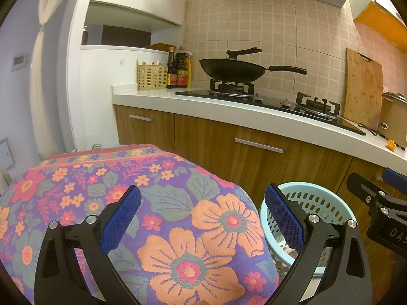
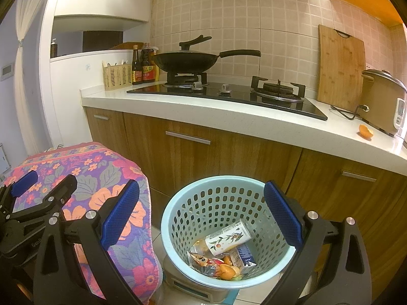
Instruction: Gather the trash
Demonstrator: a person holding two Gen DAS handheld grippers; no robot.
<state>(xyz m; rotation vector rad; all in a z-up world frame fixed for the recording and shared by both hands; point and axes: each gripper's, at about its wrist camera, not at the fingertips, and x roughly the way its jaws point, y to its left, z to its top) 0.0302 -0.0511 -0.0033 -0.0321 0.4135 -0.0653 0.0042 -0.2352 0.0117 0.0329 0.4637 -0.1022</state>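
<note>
A light blue perforated trash basket [image 2: 178,218] stands on the floor by the counter cabinets. It holds a plastic bottle [image 2: 229,236], a small carton [image 2: 245,255], a wrapper and orange peels [image 2: 226,270]. My right gripper [image 2: 201,216] is open and empty, above the basket. My left gripper [image 1: 203,226] is open and empty over a floral cloth [image 1: 178,228]; the basket [image 1: 323,203] shows at its right. A piece of orange peel [image 2: 365,131] lies on the white counter [image 2: 229,117] near the rice cooker; it also shows in the left wrist view [image 1: 391,144].
A gas hob [image 2: 229,94] with a black wok [image 2: 188,61] sits on the counter. A bamboo cutting board [image 2: 340,68] leans on the tiled wall. A rice cooker [image 2: 381,101] stands at the right. Sauce bottles [image 2: 143,66] and a utensil basket [image 2: 117,76] stand at the left.
</note>
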